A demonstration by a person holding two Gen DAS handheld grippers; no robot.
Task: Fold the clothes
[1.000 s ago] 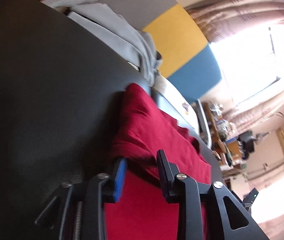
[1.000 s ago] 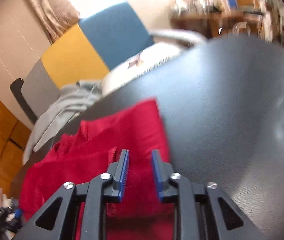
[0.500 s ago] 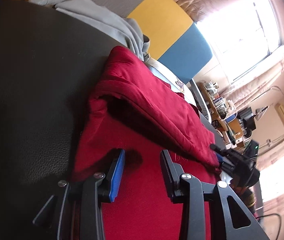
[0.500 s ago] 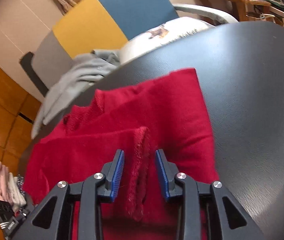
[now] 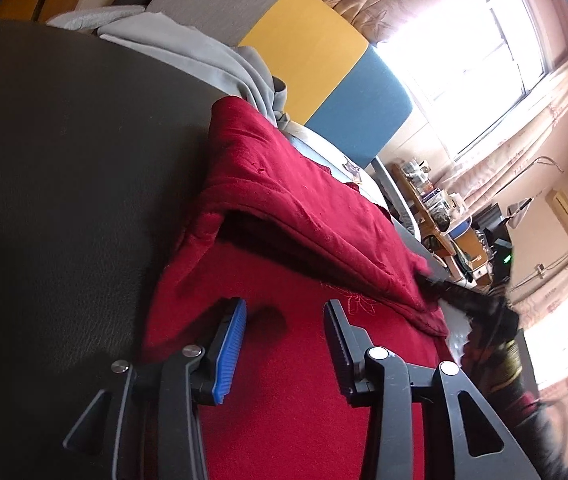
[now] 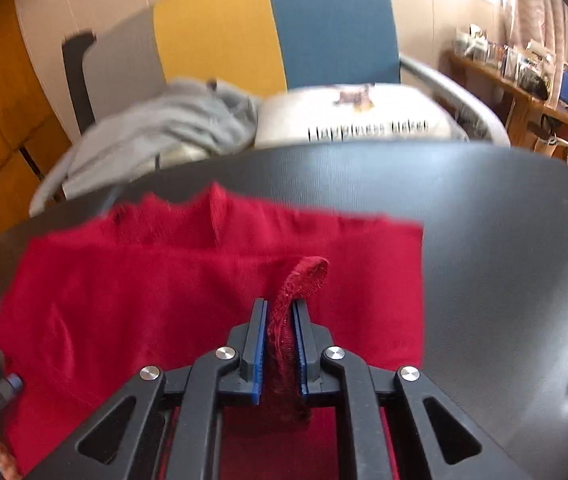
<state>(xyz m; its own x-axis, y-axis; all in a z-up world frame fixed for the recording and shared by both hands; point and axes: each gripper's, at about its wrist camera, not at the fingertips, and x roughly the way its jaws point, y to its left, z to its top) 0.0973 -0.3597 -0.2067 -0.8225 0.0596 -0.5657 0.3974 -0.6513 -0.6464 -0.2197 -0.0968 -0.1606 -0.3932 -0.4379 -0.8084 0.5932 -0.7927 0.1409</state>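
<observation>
1. Two hand-held claws work on a red garment (image 6: pixel 188 280) spread across a dark tabletop (image 6: pixel 484 240). The step in hand looks like taking hold of an edge for a fold.
2. The right claw (image 6: pixel 280 320) is clamped shut on a knitted red hem (image 6: pixel 304 276), which stands up in a loop just beyond its tips. The rest of the garment lies flat ahead of it and to its left.
3. The left claw (image 5: pixel 284 320) has its jaws opening, with nothing pinched. Flat red cloth lies under and between the fingers; a folded-over layer (image 5: pixel 304 208) lies just ahead.
4. The right claw's next move probably calls for carrying the hem across the garment without losing grip.
5. A grey garment (image 6: pixel 164 128) is heaped on a chair (image 6: pixel 324 20) beyond the tabletop.
</observation>
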